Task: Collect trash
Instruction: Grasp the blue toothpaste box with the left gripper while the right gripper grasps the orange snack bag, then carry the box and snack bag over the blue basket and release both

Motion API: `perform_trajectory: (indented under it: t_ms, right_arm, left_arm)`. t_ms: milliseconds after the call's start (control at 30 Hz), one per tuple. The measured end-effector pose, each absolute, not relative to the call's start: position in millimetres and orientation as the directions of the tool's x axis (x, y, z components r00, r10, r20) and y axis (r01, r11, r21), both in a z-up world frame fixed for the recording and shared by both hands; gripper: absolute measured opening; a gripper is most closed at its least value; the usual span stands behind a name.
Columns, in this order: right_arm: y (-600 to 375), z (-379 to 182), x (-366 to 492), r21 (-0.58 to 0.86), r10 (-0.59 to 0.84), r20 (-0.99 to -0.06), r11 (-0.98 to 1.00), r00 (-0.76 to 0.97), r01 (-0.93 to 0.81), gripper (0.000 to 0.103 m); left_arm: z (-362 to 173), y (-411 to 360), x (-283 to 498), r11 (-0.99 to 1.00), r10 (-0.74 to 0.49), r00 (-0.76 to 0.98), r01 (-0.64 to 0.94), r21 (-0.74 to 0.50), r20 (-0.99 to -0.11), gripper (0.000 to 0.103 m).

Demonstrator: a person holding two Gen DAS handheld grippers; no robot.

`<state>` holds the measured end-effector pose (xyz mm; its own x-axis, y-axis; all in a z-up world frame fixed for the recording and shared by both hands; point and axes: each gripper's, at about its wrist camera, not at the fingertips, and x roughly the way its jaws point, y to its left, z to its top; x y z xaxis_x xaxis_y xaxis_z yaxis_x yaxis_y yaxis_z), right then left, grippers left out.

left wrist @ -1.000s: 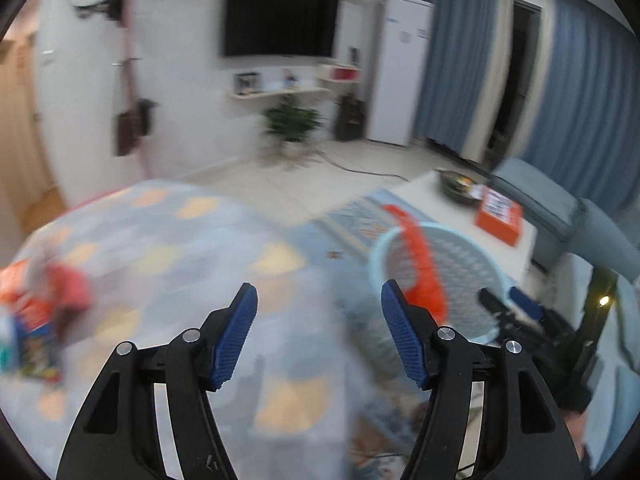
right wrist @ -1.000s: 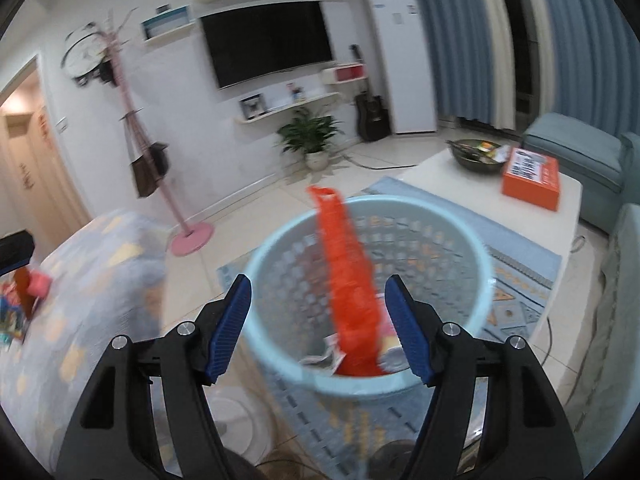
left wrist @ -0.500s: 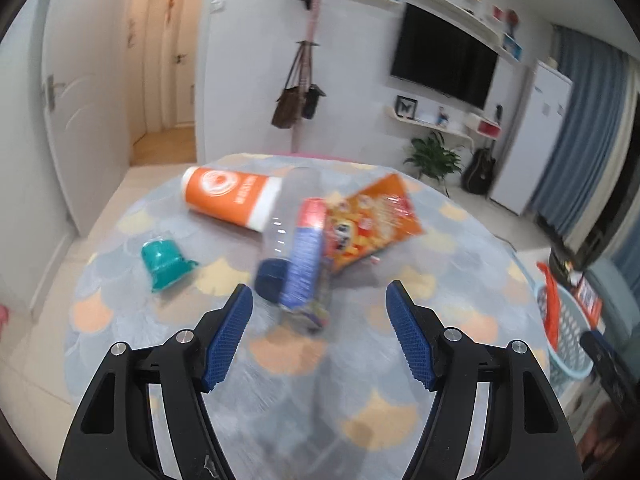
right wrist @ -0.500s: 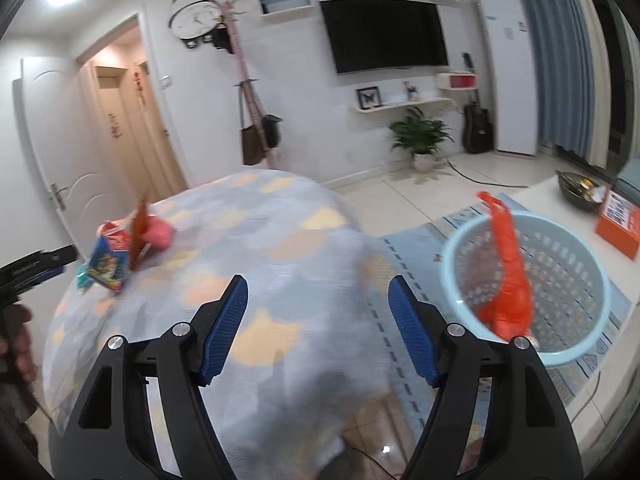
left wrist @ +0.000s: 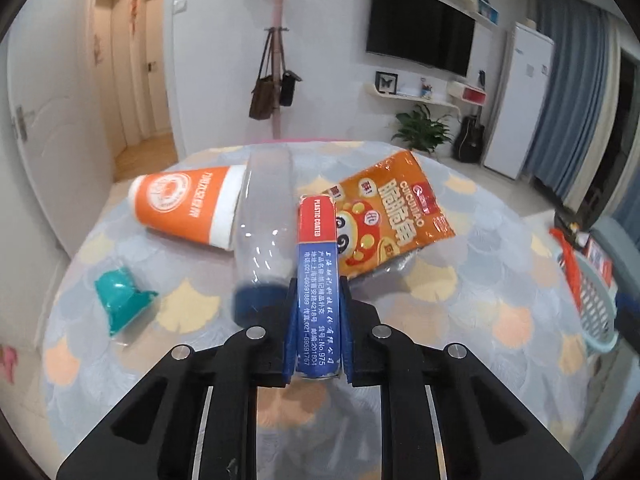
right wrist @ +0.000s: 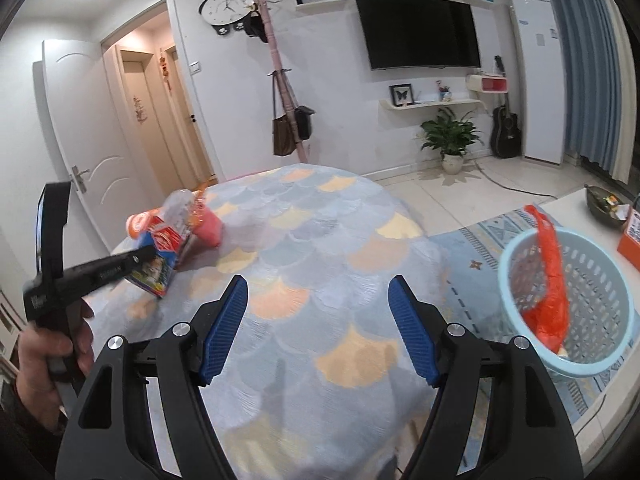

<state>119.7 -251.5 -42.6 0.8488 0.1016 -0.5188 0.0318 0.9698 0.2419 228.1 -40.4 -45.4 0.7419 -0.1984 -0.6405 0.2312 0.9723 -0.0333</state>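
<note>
Left gripper (left wrist: pixel 317 320) closing on the card box (left wrist: pixel 318 280); right gripper (right wrist: pixel 318 330) released. Basket (right wrist: pixel 600 364) holds some trash; cup (left wrist: pixel 188 208), bottle (left wrist: pixel 264 216), snack bag (left wrist: pixel 396 216) remain beside the box.

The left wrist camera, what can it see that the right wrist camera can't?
Only the left wrist view shows the teal cap and the orange snack bag clearly, and the left gripper with its jaws closing on the card box. Only the right wrist view shows the clock, the open right gripper and the hand. Both show the basket and the orange cup.
</note>
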Motion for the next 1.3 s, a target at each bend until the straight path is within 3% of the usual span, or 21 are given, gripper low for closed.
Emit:
perform_trajectory:
  t_ms: [367,533,667,700,733,800,1067,1300]
  right_arm:
    - [-176.8,-32.0,208.5,0.375,0.358,-0.535,0.912,0.765,-0.165,0.069]
    - [-130.7,-26.4,251.6,0.336,0.37,-0.542,0.918,0.754,-0.209,0.069]
    - [-108.5,-41.7,283.3,0.326,0.337,-0.646,0.933,0.685,-0.151,0.069]
    - [-107.6,-44.7,284.1,0.328,0.332,-0.653,0.934,0.681,-0.141,0.061]
    - [-108.2,-47.1,283.1,0.329,0.333,-0.652,0.934,0.681,-0.141,0.031]
    - [-107.2,-50.2,274.3,0.3,0.318,-0.658,0.942,0.683,-0.149,0.004]
    - [-132.9,-33.3,203.3,0.295,0.311,-0.535,0.94,0.786,-0.172,0.001]
    - [-160.5,-24.9,153.0,0.281,0.275,-0.485,0.948,0.83,-0.15,0.001]
  left_arm:
    - [-33.9,17.3,162.3,0.952,-0.305,0.745,0.256,-0.168,-0.593,0.016]
    - [-34.0,33.9,152.2,0.957,-0.289,0.751,0.231,-0.174,-0.594,0.016]
    - [-35.2,40.4,148.7,0.956,-0.292,0.754,0.229,-0.181,-0.589,0.016]
    - [-35.1,41.6,147.0,0.955,-0.295,0.756,0.234,-0.18,-0.585,0.016]
    - [-35.6,42.9,145.4,0.954,-0.3,0.756,0.239,-0.181,-0.582,0.016]
    - [-37.3,44.2,143.3,0.953,-0.304,0.756,0.246,-0.179,-0.58,0.016]
    - [-37.5,43.9,133.6,0.944,-0.329,0.758,0.275,-0.182,-0.563,0.016]
    - [-32.7,41.2,122.6,0.936,-0.352,0.765,0.297,-0.189,-0.54,0.016]
